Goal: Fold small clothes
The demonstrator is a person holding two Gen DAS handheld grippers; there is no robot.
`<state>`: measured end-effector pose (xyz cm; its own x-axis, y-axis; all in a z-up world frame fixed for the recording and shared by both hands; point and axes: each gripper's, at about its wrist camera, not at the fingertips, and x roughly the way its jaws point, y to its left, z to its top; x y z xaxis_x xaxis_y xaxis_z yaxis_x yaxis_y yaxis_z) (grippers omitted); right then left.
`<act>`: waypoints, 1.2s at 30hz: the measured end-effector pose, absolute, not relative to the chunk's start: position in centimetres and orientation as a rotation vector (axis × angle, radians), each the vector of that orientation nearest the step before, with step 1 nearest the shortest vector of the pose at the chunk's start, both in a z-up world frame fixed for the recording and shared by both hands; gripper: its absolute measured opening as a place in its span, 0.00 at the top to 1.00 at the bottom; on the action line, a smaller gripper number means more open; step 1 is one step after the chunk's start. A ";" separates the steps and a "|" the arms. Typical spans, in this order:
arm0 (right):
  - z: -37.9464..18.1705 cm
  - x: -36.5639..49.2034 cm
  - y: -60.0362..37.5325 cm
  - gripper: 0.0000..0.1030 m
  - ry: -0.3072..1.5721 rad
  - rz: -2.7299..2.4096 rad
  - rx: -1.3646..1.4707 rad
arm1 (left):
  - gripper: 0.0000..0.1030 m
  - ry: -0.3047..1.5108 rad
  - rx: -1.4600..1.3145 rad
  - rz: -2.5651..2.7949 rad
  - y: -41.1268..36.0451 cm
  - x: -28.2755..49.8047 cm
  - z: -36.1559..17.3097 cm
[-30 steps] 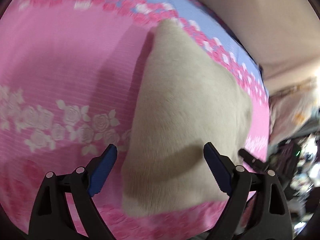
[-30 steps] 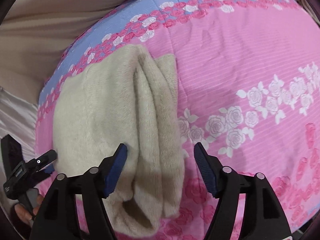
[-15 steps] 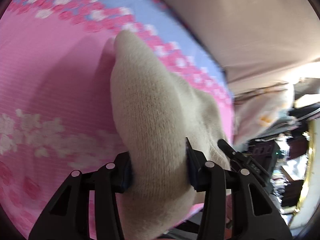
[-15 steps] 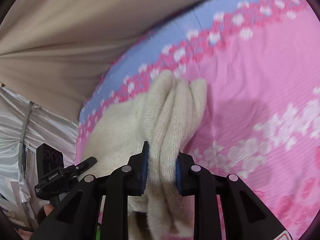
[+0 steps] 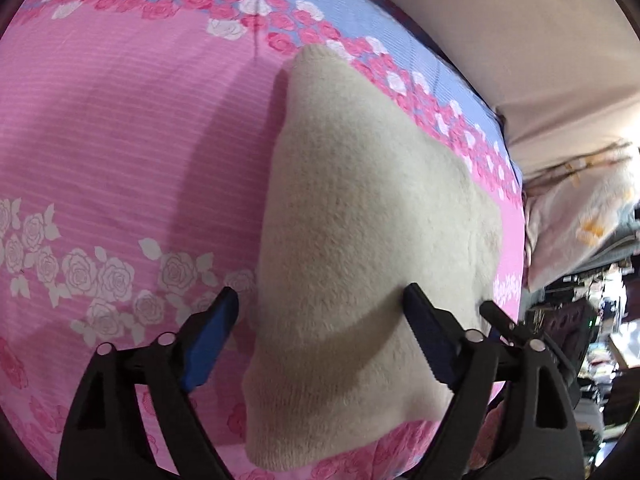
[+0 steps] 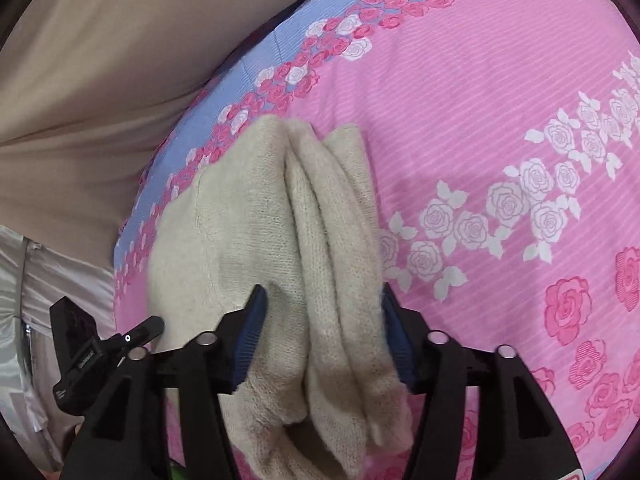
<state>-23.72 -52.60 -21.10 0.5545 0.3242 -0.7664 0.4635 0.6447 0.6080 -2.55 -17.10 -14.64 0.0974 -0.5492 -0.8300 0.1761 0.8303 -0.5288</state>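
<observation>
A folded cream knit garment (image 5: 360,232) lies on the pink rose-print bedsheet (image 5: 120,140). My left gripper (image 5: 320,320) is open, its blue-padded jaws spread on either side of the garment's smooth folded edge. In the right wrist view the same garment (image 6: 280,220) shows its stacked layered edges. My right gripper (image 6: 322,320) is open, its jaws straddling those layers, the pads close to or touching the cloth. The other gripper's tip (image 6: 140,332) shows at the garment's left side.
The bedsheet's blue band with roses (image 5: 360,12) runs along the far edge, with beige fabric (image 5: 520,40) beyond it. A pale pillow and clutter (image 5: 580,220) lie off the bed's right side. Silvery cloth (image 6: 32,280) hangs left of the bed.
Half a second ago both grippers were shut on the garment and holding it raised. Now both have opened and the garment lies flat on the sheet again.
</observation>
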 end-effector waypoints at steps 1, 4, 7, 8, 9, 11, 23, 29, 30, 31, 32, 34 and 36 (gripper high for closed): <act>-21.4 -23.0 -52.4 0.40 1.034 -0.093 0.907 | 0.18 1.392 -0.328 -0.550 -17.6 -2.2 -15.0; -22.4 -22.4 -52.2 0.37 1.035 -0.088 0.957 | 0.17 1.409 -0.312 -0.559 -18.9 -2.2 -15.7; -22.9 -22.2 -52.2 0.49 1.013 -0.094 1.020 | 0.24 1.440 -0.311 -0.589 -19.8 -2.1 -16.3; -22.5 -22.3 -52.0 0.54 1.004 -0.101 1.009 | 0.30 1.451 -0.315 -0.601 -20.0 -2.1 -16.1; -21.8 -22.4 -51.8 0.62 0.999 -0.107 0.988 | 0.35 1.448 -0.298 -0.606 -20.2 -2.1 -15.6; -20.5 -22.7 -51.8 0.67 0.985 -0.120 0.968 | 0.50 1.432 -0.251 -0.638 -20.5 -2.2 -14.2; -7.5 -24.1 -49.4 0.73 0.777 -0.135 0.850 | 0.55 1.247 -0.175 -0.772 -20.2 -2.8 -2.7; -2.0 -24.0 -47.6 0.73 0.673 -0.099 0.804 | 0.55 1.110 -0.142 -0.809 -18.5 -3.2 3.4; -1.3 -23.9 -47.1 0.73 0.661 -0.091 0.796 | 0.55 1.093 -0.140 -0.809 -18.0 -3.1 4.3; -0.5 -23.6 -46.5 0.73 0.648 -0.080 0.786 | 0.55 1.074 -0.134 -0.808 -17.4 -3.0 5.3; 0.3 -23.3 -45.8 0.73 0.635 -0.068 0.779 | 0.54 1.058 -0.129 -0.805 -16.8 -3.0 6.0; 1.4 -22.5 -44.5 0.73 0.619 -0.040 0.767 | 0.54 1.021 -0.112 -0.790 -15.3 -2.9 7.4; 2.5 -21.5 -42.7 0.73 0.607 -0.004 0.745 | 0.54 0.986 -0.094 -0.767 -13.7 -2.7 8.6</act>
